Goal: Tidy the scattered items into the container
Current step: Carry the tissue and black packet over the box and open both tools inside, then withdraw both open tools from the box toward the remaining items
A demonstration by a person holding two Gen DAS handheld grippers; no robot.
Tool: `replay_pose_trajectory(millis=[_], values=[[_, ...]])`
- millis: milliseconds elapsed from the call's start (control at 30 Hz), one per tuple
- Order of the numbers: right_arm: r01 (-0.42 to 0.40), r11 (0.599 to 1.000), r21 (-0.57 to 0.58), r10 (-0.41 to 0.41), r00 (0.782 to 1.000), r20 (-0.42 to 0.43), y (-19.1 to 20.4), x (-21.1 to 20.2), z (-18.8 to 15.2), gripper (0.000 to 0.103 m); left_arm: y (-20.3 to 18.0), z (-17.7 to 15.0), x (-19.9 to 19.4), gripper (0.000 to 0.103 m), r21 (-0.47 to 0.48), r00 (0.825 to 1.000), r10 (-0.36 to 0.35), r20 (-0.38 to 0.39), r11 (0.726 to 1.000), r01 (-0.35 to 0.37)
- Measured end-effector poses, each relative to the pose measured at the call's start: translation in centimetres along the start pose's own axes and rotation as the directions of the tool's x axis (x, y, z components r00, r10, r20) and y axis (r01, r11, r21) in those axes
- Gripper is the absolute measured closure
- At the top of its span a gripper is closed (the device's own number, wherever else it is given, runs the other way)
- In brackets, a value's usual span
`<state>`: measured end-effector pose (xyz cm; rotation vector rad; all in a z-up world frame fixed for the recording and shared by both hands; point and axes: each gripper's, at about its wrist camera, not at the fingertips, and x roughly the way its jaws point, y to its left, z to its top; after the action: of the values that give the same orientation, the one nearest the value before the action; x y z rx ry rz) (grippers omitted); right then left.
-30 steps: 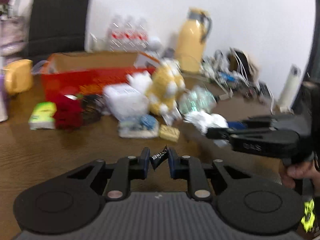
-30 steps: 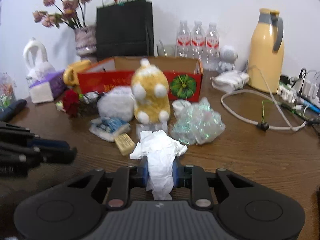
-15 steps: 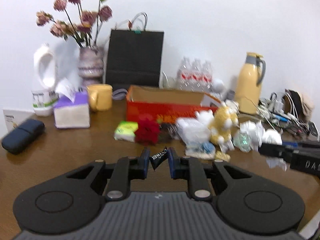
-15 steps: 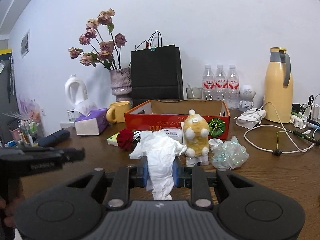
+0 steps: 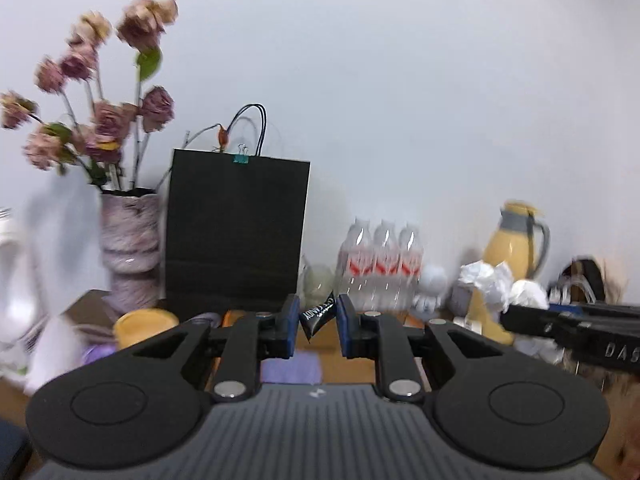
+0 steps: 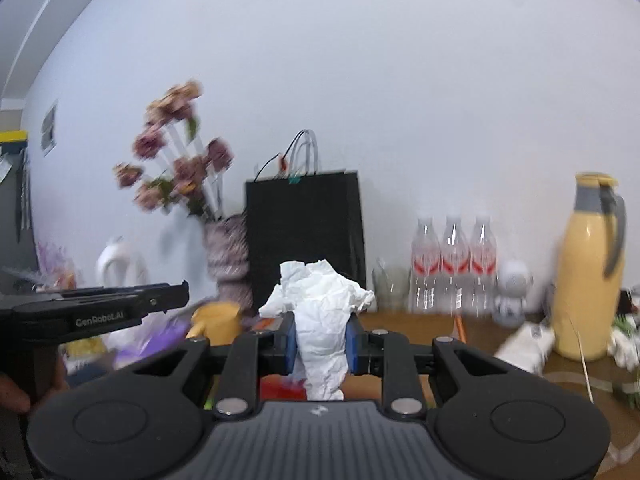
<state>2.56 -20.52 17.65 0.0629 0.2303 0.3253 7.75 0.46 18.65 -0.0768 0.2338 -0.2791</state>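
Left tongs (image 5: 318, 316), lower centre of the left wrist view: narrowed on a small black sachet (image 5: 319, 313) with white lettering, held tilted between the blue pads. Right tongs (image 6: 320, 338), lower centre of the right wrist view: clamped on a crumpled white tissue (image 6: 320, 320) that stands up above the pads. Both are raised and face the wall. Behind, mid-frame: black paper bag (image 6: 306, 236), vase of dried flowers (image 5: 128, 236), three water bottles (image 6: 454, 264), yellow thermos jug (image 6: 588, 276). The container is not clearly visible.
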Motion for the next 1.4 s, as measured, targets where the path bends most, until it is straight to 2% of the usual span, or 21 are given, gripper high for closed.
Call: replay_pose_trajectory(millis=[100,167,233,267,367,467,500,533,600,733,833,933,1000,1033,1100,1167,1200,1233,1300,1333,1400], values=[[-0.03,0.998,0.047,0.031,1.0,-0.008,-1.7,4.2,4.6,0.081,-0.1,3.7,4.6,0.083,0.027,0.999,0.047,-0.01,0.999,-0.047],[-0.056,0.996,0.07,0.059,0.998,-0.035,-2.6,6.8,7.5,0.081,0.4,5.7,7.9,0.083,-0.006,0.996,0.067,-0.053,0.998,-0.068],[-0.057,0.996,0.066,0.062,0.996,-0.07,-3.1,9.3,9.8,0.081,0.7,7.2,10.9,0.083,0.042,0.992,0.09,-0.084,0.995,-0.087],[-0.055,0.997,0.057,0.06,0.995,-0.082,-3.3,10.4,10.6,0.081,1.1,7.6,12.5,0.083,0.05,0.987,0.116,-0.11,0.993,-0.111],[-0.027,0.999,0.02,0.03,0.981,-0.191,-4.4,15.5,12.2,0.08,2.6,7.6,17.8,0.083,0.057,0.964,0.114,-0.24,0.993,-0.104],[-0.001,0.998,0.059,0.021,0.935,-0.354,-6.5,21.8,11.4,0.08,4.2,5.1,23.3,0.083,0.053,0.905,0.124,-0.407,0.992,-0.112],[0.001,0.995,0.096,0.039,0.907,-0.42,-7.5,23.9,10.6,0.08,4.6,3.8,25.3,0.083,0.043,0.869,0.111,-0.482,0.994,-0.103],[0.0,0.992,0.128,0.062,0.878,-0.476,-8.3,25.8,9.5,0.08,5.0,2.6,26.5,0.083,0.031,0.846,0.111,-0.522,0.993,-0.111],[0.037,0.987,0.159,0.06,0.82,-0.569,-9.7,29.0,6.8,0.08,4.8,0.2,28.7,0.083,0.069,0.802,0.132,-0.583,0.991,-0.113],[0.089,0.99,0.108,0.013,0.711,-0.703,-10.5,33.6,1.6,0.08,4.2,-4.1,31.8,0.083,0.161,0.72,0.167,-0.674,0.984,-0.077],[0.111,0.99,0.084,-0.011,0.66,-0.751,-10.7,35.6,-1.2,0.079,4.7,-6.1,32.9,0.082,0.183,0.675,0.198,-0.71,0.979,-0.095],[0.144,0.987,0.073,-0.036,0.635,-0.771,-11.0,36.8,-2.6,0.069,5.1,-6.6,33.3,0.077,0.231,0.666,0.261,-0.699,0.964,-0.136],[0.155,0.985,0.07,-0.043,0.624,-0.781,-11.0,36.9,-3.1,0.067,5.1,-6.4,33.1,0.07,0.232,0.666,0.256,-0.701,0.964,-0.127],[0.155,0.985,0.072,-0.04,0.62,-0.783,-11.0,36.9,-3.1,0.059,5.1,-6.1,33.0,0.068,0.214,0.665,0.238,-0.708,0.97,-0.119],[0.158,0.984,0.08,-0.035,0.615,-0.788,-11.2,36.6,-2.7,0.049,5.3,-5.1,32.4,0.051,0.177,0.669,0.214,-0.712,0.976,-0.124],[0.171,0.982,0.082,-0.043,0.62,-0.784,-11.5,36.1,-1.8,0.045,5.4,-3.7,31.7,0.048,0.162,0.678,0.204,-0.706,0.979,-0.126],[0.186,0.98,0.076,-0.059,0.628,-0.776,-11.6,35.7,-1.1,0.041,5.4,-3.0,31.3,0.047,0.156,0.676,0.201,-0.709,0.979,-0.128],[0.196,0.978,0.07,-0.072,0.634,-0.77,-11.6,35.1,-0.4,0.039,5.5,-2.3,30.8,0.045,0.147,0.666,0.202,-0.718,0.979,-0.139],[0.209,0.976,0.055,-0.095,0.643,-0.76,-11.3,33.8,1.4,0.038,5.7,-1.0,30.0,0.028,0.12,0.644,0.197,-0.739,0.98,-0.162],[0.215,0.975,0.05,-0.104,0.647,-0.756,-11.2,33.0,2.2,0.038,5.7,-0.2,29.5,0.024,0.109,0.642,0.2,-0.74,0.978,-0.179],[0.24,0.97,0.043,-0.129,0.655,-0.744,-11.1,31.3,4.2,0.036,5.3,1.4,27.9,0.018,0.104,0.658,0.211,-0.723,0.975,-0.198]])
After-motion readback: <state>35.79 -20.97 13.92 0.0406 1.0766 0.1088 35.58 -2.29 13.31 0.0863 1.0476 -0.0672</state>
